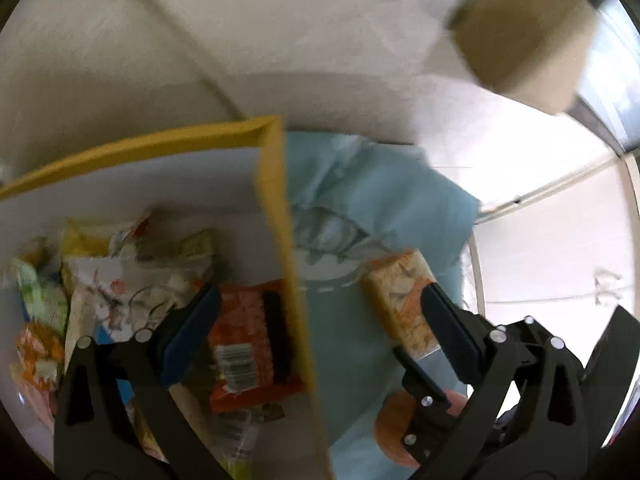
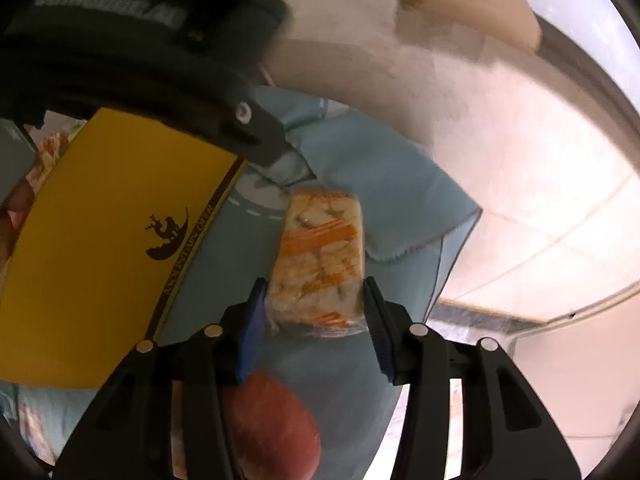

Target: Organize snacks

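Note:
A yellow box (image 1: 276, 208) with a white inside holds several snack packets, among them an orange-red packet (image 1: 248, 344). My left gripper (image 1: 316, 320) is open and straddles the box's right wall, one finger inside above the packets. Right of the box, an orange-and-white snack packet (image 1: 404, 296) lies on a light blue cloth (image 1: 384, 200). In the right wrist view my right gripper (image 2: 314, 300) is open around that packet's (image 2: 320, 256) near end. The yellow box's outer wall (image 2: 100, 248) stands to its left.
A round reddish object (image 2: 272, 428) lies on the cloth (image 2: 400, 200) under my right gripper. A brown cardboard box (image 1: 524, 32) stands at the back right on the pale tiled floor (image 1: 552, 240). The left gripper's body (image 2: 120, 40) fills the right view's upper left.

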Demonstrator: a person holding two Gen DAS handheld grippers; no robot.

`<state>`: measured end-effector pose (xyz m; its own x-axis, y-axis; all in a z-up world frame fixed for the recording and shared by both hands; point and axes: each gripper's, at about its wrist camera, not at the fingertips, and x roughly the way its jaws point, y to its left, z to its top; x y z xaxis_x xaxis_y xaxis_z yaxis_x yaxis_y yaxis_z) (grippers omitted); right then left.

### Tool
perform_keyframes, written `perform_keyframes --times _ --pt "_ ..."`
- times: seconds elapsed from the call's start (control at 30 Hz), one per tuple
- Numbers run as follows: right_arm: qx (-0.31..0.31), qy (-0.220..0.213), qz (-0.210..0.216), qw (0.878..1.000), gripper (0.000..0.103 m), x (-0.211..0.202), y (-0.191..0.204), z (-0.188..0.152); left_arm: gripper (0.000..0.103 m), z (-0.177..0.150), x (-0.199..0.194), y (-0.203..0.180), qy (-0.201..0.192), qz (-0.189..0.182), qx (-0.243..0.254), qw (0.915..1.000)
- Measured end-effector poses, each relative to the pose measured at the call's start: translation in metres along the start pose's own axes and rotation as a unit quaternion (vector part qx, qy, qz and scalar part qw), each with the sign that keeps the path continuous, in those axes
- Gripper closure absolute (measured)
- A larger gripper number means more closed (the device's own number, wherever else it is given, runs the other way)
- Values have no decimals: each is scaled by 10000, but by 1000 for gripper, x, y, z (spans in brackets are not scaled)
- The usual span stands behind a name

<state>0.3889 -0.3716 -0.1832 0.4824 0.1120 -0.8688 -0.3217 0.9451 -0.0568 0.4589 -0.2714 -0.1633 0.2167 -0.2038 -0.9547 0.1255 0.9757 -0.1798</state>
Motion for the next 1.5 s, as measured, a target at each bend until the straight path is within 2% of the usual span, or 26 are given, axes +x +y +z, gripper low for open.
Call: perform_keyframes --times 0.03,0.1,0.13,0.17,0.2,0.27,0.33,0.4,0.5,0.57,0.63,0.73,0.87,0.93,0.97,1.03,1.1,1.17,1.27,1.37,1.43,1.47,1.5 --pt "-178 18 -174 9997 51 7 1 4 2 1 1 4 76 -56 -127 9999" --pt "-205 52 -114 9997 50 13 2 7 2 3 3 8 158 47 -207 9996" --pt "-129 141 5 9998 50 18 1 8 2 3 4 10 186 73 -217 9996" --pt "-36 235 108 9997 57 19 -1 7 2 5 5 12 238 99 -286 9993" --pt "13 233 186 9996 57 22 1 14 2 5 7 15 276 80 -319 9991" --pt "304 184 694 9970 57 18 -4 12 2 6 11 15 379 98 -315 9987" --pt "489 69 963 9941 57 13 -9 6 2 8 18 9 444 185 -182 9987" --pt "618 -43 1034 9927 57 6 -15 1 2 10 22 4 428 331 -37 9985" --pt "668 -163 1024 9924 57 0 -17 -2 2 13 28 -3 519 497 52 9974" --pt "623 -236 987 9929 57 -4 -18 -2 2 16 30 -9 527 425 10 9977" --pt "605 -373 967 9928 57 -18 -9 -14 2 16 33 -24 633 597 278 9958" --pt "584 -540 809 9935 57 -33 0 -12 2 15 33 -39 616 792 561 9934" --pt "671 -654 689 9932 57 -49 5 -10 2 17 34 -42 634 754 514 9938" --pt "718 -647 797 9921 57 -52 9 -11 2 17 33 -40 645 639 415 9950" --pt "704 -627 833 9921 57 -37 5 0 2 15 26 -37 642 537 331 9959" --pt "690 -590 819 9925 57 -36 10 0 2 14 17 -32 601 253 179 9977" --pt "754 -576 818 9921 58 -35 11 0 2 14 8 -34 478 -222 86 9986" --pt "789 -611 799 9918 57 -37 10 -1 2 14 6 -35 451 -221 -2 9987" --pt "825 -718 811 9907 58 -46 7 -6 2 15 -1 -25 384 -417 -176 9982" --pt "911 -757 843 9894 57 -55 -2 -16 2 17 -30 -26 -149 52 80 9998" --pt "943 -773 859 9888 57 -52 -6 -18 2 17 -41 -24 -229 443 50 9987" --pt "960 -784 875 9884 57 -52 -9 -20 2 15 -47 -24 -338 482 -19 9983" --pt "981 -813 912 9877 57 -54 -8 -20 2 12 -56 -26 -526 171 -86 9984"
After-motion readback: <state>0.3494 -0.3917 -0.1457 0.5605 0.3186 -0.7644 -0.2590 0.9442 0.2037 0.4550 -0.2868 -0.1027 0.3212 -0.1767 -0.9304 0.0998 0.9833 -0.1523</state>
